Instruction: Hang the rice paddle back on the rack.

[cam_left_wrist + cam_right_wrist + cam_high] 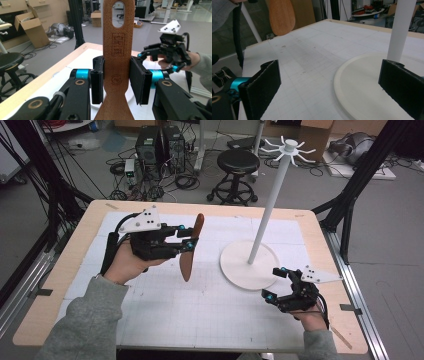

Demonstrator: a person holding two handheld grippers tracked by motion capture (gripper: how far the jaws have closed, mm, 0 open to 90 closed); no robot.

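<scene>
**Wooden spatula held up off the table, stand waiting on the right**

While the left gripper (187,241) hangs over the left half of the table (60,270), its jaws are pinching the wooden spatula (190,251) across the narrow handle, so the thing is clearly up in the air and not lying on the mat. From the left gripper view both black pads (137,82) sit tight against the handle's edges, just under the stamped logo, with the hanging hole (118,13) higher up. From above, the spatula stands roughly upright but tilted, blade end down toward the near side, handle end pointing far.

Over on the right, the right gripper (274,282) sits near the near-right edge of the white stand (250,265), jaws spread wide with nothing between them. Its own view shows the stand's round base (362,82) between the pads, not touched. Pole (270,205) goes up to a ring of hooks (289,146).
</scene>
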